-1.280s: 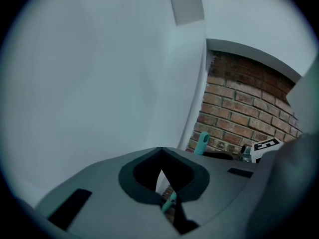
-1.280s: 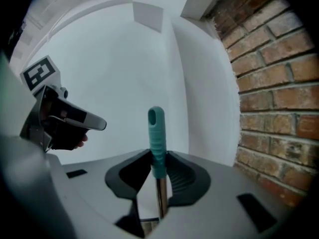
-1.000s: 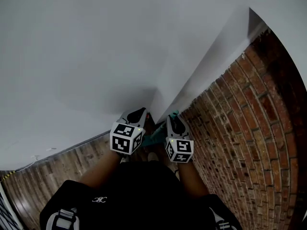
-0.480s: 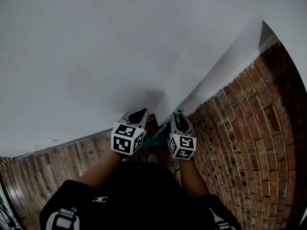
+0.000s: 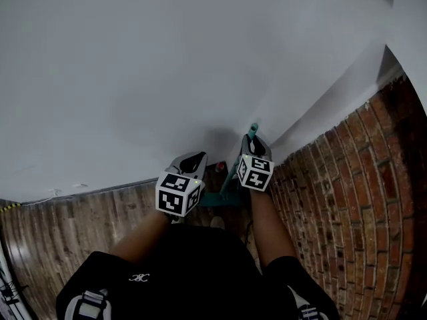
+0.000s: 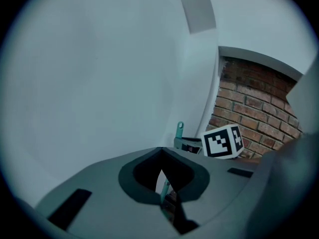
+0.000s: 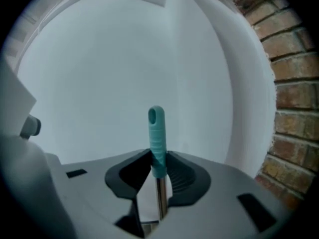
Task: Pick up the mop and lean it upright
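a: where is the mop now?
b: it stands almost upright in front of the white wall, close to the corner where the brickwork begins. the right tongs are closed on the lower end of its teal grip, so the tip with the hanging hole rises free above the pads
a: and the left tongs?
b: they are lower on the pole. they are closed down to a narrow slit, and a thin piece of the shaft is in that slit (i judge it is pinched, but the view is dark there)
a: why two holds, one high and one low?
b: for control, i think. the high hold decides where the top meets the wall, and the low hold stops the long pole from swinging
a: is the task finished?
b: not yet, i believe. the handle tip looks near the wall, but i cannot tell if it touches. the lower end of the mop is mostly hidden behind the tongs and the forearms, so its footing is unknown
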`<state>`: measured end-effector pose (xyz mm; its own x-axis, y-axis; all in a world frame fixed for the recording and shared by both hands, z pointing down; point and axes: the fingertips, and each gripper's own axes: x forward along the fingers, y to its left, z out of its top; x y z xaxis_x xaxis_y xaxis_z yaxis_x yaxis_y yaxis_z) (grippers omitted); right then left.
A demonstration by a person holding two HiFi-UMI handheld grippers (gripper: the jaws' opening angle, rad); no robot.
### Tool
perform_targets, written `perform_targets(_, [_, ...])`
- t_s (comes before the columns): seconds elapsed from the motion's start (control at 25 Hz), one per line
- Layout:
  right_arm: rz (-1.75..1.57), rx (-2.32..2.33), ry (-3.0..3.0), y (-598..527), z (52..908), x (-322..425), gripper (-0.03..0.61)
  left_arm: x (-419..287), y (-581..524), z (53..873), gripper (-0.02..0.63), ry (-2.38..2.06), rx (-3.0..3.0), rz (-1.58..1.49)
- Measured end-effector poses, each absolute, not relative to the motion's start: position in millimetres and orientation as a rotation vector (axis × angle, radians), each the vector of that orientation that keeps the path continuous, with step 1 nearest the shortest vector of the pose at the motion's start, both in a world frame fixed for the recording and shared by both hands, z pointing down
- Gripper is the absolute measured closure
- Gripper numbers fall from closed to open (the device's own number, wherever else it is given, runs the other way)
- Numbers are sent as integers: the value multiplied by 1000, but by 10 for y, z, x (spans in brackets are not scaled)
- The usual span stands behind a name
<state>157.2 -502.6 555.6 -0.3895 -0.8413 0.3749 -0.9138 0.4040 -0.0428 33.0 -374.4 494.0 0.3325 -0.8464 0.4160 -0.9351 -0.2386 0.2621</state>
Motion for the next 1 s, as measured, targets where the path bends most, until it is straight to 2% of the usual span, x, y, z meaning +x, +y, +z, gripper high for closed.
perform_targets(0.64, [395, 1555, -2227, -5679, 5735, 1436, 464, 0, -3624, 4858, 617, -1652, 2092, 231])
perform_targets(0.72, [373, 1641, -2268, -5640, 5585, 1490, 380, -14, -3617, 4847, 617, -1655, 2090, 225])
perform_targets(0.8, [344, 1711, -2316, -5557, 5350, 1521, 353, -18, -3620, 4858, 617, -1652, 2087, 223])
perform_targets(0.84, [317, 1717, -2340, -5486, 5221, 1509, 380, -12, -3620, 4869, 617, -1648, 2086, 223])
perform_targets(0.88, [277, 1698, -2366, -5394, 5096, 1475, 525, 2, -3621, 4881, 617, -1642, 2086, 223])
perform_targets(0.92, [232, 1665, -2396, -5288, 4981, 1425, 565, 21, -3622, 4892, 617, -1636, 2087, 223])
perform_targets(1.0, [163, 1598, -2452, -5066, 4806, 1339, 565, 71, -3636, 4905, 617, -1621, 2095, 222])
